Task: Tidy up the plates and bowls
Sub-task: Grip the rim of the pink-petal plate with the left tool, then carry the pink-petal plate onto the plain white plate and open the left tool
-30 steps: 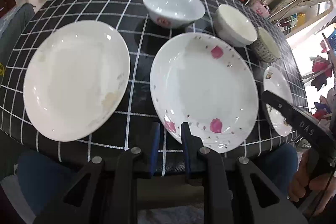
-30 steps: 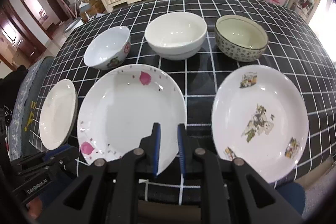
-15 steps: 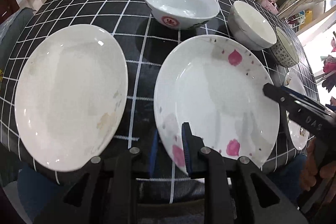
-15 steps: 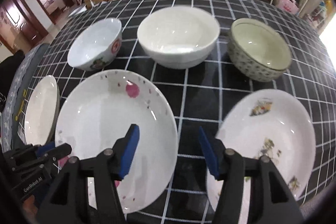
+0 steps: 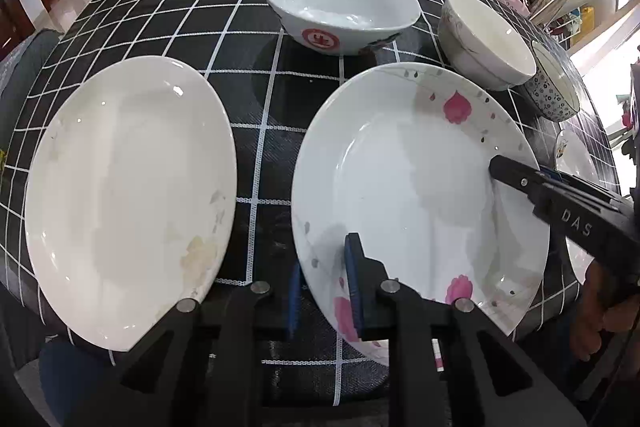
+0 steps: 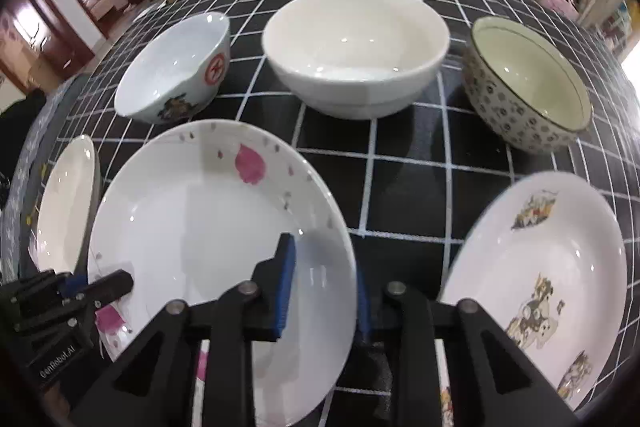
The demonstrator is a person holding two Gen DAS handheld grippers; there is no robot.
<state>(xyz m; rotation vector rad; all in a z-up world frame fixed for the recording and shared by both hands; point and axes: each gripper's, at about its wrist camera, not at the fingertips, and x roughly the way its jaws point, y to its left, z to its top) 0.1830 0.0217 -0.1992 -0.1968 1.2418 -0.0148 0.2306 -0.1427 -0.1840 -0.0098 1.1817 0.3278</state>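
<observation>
A white plate with pink flowers (image 5: 400, 187) (image 6: 200, 227) lies on the black checked tablecloth (image 5: 160, 7). My left gripper (image 5: 323, 251) is shut on its near left rim, with one finger under the edge and the other on top. From the right wrist view the left gripper (image 6: 100, 283) shows at that same rim. My right gripper (image 6: 324, 255) straddles the plate's right rim and its jaws are closing, still a little apart. In the left wrist view the right gripper (image 5: 504, 171) rests on that edge.
A plain white plate (image 5: 128, 195) lies to the left and a cartoon-print plate (image 6: 540, 267) to the right. Behind stand a red-emblem bowl (image 5: 340, 7), a white bowl (image 6: 356, 43) and a patterned bowl (image 6: 524, 79). A hand (image 5: 608, 307) holds the right gripper.
Both grippers came down onto the pink-flower plate. The left slid over its rim with the gap unchanged. The right opened wide, then narrowed around the right rim.
</observation>
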